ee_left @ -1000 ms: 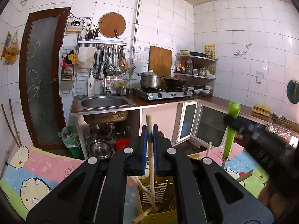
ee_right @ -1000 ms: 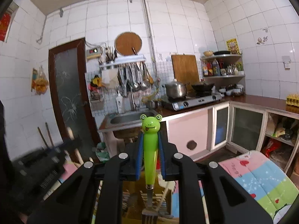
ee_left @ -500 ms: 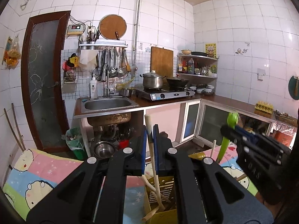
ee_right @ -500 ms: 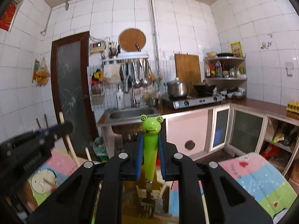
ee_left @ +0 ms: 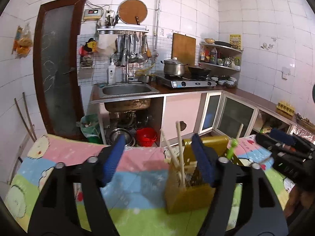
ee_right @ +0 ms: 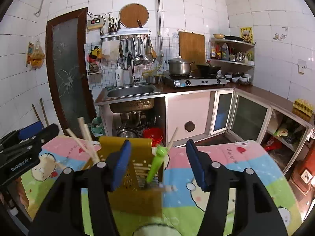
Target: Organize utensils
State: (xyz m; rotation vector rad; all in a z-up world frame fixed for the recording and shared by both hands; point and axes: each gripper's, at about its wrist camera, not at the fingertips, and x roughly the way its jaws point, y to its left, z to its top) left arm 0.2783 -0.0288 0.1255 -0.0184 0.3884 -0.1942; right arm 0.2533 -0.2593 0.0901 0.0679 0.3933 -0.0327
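Utensils stood collected in a yellow plastic utensil holder (ee_right: 135,179) set on the cloth-covered surface (ee_left: 59,163), which was the evident purpose of the arrangement: handles up, working ends down, within reach of both tools.

The left tongs (ee_left: 159,161) were opening, their blue pads wide apart, and held nothing. Pale wooden chopsticks (ee_left: 180,153) leaned loose in the holder's left compartment, between and beyond the jaws, touching neither pad. They were slim, straight, matt sticks, fanned against the holder's rim.

The right tongs (ee_right: 157,163) were likewise opening and empty. A green frog-handled fork (ee_right: 157,164) stood tilted in the holder's right-hand section between the parted pads, clear of both. Its handle was smooth, glossy moulded plastic; its metal end was hidden inside the holder.

The holder was a rectangular box with a raised back panel, perforated walls and slotted dividers, of rigid plastic. Which compartment wall the fork rested on could not be told, the lower part being blurred.

The surface covering was a soft printed fabric in pink, blue and green bands with cartoon faces. In my judgement both items had been deposited and the release step was in hand.
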